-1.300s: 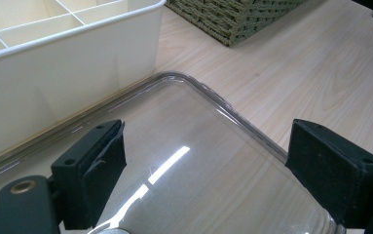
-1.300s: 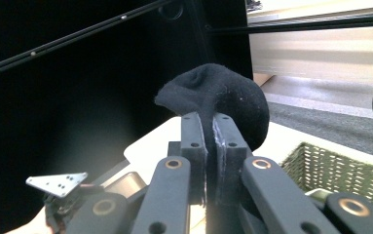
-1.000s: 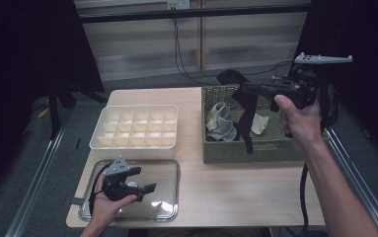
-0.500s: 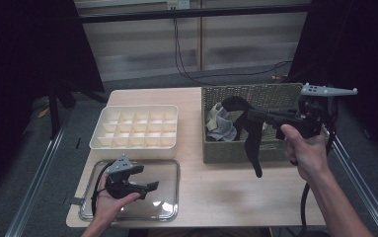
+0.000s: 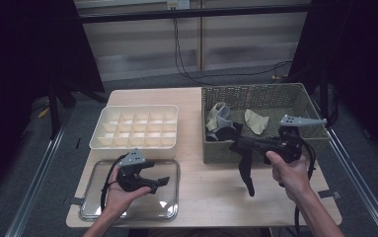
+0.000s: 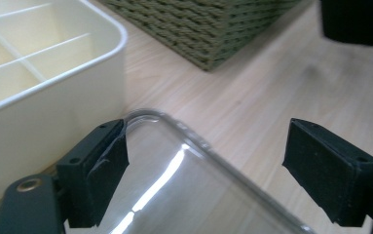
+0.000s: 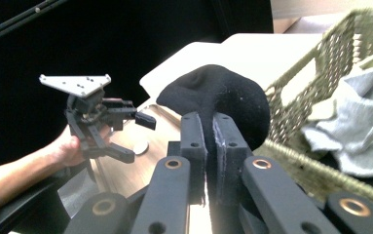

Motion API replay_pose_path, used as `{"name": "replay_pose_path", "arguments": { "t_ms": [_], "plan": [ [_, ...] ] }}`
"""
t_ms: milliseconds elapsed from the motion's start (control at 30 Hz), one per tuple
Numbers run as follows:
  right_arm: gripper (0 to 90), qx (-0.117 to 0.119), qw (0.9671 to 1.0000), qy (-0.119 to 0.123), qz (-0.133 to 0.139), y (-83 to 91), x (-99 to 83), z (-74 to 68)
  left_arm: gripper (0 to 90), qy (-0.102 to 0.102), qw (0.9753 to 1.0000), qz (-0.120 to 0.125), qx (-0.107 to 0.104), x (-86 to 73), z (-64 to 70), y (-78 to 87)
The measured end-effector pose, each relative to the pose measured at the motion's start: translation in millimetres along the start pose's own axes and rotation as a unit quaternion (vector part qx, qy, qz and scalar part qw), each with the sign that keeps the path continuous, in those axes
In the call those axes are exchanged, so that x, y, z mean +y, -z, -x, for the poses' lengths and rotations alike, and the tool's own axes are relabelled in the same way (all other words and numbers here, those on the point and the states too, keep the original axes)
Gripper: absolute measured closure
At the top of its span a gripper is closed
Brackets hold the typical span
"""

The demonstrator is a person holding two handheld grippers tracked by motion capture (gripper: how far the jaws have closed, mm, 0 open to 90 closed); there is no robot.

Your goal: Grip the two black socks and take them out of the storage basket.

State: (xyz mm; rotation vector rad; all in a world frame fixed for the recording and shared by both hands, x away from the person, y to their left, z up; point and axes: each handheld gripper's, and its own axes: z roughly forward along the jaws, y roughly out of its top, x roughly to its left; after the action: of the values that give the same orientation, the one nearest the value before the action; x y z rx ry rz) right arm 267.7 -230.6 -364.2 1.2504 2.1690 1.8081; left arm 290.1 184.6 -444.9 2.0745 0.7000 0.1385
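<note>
Right gripper (image 5: pixel 239 144): jaws pressed together on a black sock (image 5: pixel 246 170), pinched at one end. In the right gripper view the sock's bunched end (image 7: pixel 218 97) bulges just past the fingertips. In the high view the sock hangs free below the jaws, in the air over the bare wooden table (image 5: pixel 201 190), just in front of the wicker basket (image 5: pixel 295 101). Long axis close to vertical; held end up, loose end pointing down toward the table, tilted slightly toward the person.

Left gripper (image 5: pixel 161 179): jaws wide apart, holding nothing. It hovers low over the clear lid (image 5: pixel 171 207) at the near left of the table; in the left gripper view the lid's rounded corner (image 6: pixel 174 146) lies between the two open pads (image 6: pixel 107 168).

Beyond: white compartment box (image 5: pixel 134 129) behind the lid, all cells seemingly empty. More socks in the basket, a grey one (image 5: pixel 219 118) and a pale one (image 5: pixel 255 121).

Judgement: step in hand is the transfer, sock lifted out of the basket and carried in the air, not yet placed. The next move likely calls for carrying it left toward the compartment box and lowering the dangling end into one cell. The limp tail may drape over a divider, so a second grasp by the left gripper could help.
</note>
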Motion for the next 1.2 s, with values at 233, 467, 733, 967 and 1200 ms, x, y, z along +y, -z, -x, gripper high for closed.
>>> {"name": "replay_pose_path", "arguments": {
  "t_ms": [233,467,733,967,1200],
  "plan": [
    [84.9,0.007,0.9995,-0.019,-0.026,-22.8,-25.7,9.3,17.3,0.002,1.0,-0.002,-0.01,6.7,6.6,-11.8],
    [84.9,0.013,0.9987,-0.025,-0.042,-44.5,-41.3,13.9,20.7,0.004,0.9999,-0.005,-0.01,6.3,7.6,-15.9],
    [84.8,0.02,0.996,-0.028,-0.083,-71.9,-65.1,14.3,26.0,-0.007,0.9998,-0.006,-0.016,2.5,13.6,-17.8],
    [84.3,0.022,0.9937,-0.028,-0.106,-85.7,-84.1,15.8,33.7,-0.021,0.9995,-0.004,-0.024,4.3,20.3,-18.4],
    [82.8,0.023,0.9906,-0.026,-0.132,-100.6,-96.2,14.7,36.2,-0.021,0.9994,-0.01,-0.024,4.7,21.0,-19.8]
  ]
}}
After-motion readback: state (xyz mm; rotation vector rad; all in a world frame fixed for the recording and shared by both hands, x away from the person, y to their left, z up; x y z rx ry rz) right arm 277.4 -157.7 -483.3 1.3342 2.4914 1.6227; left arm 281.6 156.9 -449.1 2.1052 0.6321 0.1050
